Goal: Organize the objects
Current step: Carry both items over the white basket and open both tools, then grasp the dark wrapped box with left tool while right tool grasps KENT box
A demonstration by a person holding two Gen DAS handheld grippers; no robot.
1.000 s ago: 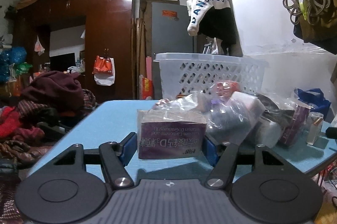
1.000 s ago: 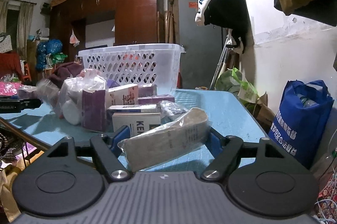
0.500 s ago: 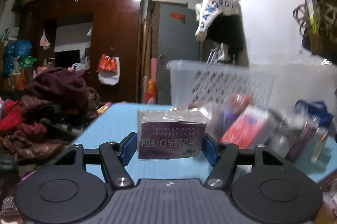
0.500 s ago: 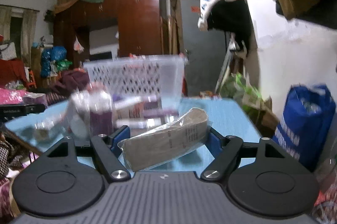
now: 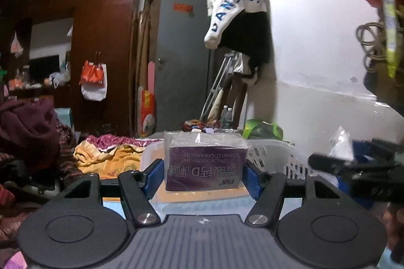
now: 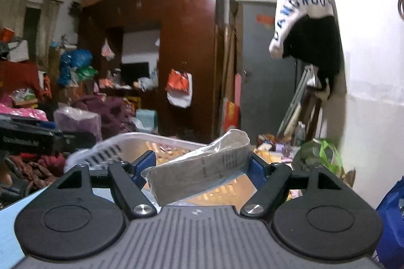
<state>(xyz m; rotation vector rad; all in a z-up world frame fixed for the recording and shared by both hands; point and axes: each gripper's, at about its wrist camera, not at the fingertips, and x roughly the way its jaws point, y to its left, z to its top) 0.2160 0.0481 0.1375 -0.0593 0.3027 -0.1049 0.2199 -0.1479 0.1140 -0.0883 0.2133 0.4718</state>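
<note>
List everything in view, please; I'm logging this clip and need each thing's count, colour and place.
purple medicine box: one, purple, plastic-wrapped, between the left gripper's pads
wrapped flat pack: one, grey in clear plastic, tilted, between the right gripper's pads
laundry basket: one, white, perforated, just beyond both held things
wardrobe: one, dark red-brown, back of room
door: one, grey, beside the wardrobe
hanging garment: one, white with blue letters, over something black
left gripper: one, black with blue pads
right gripper: one, black with blue pads
</note>
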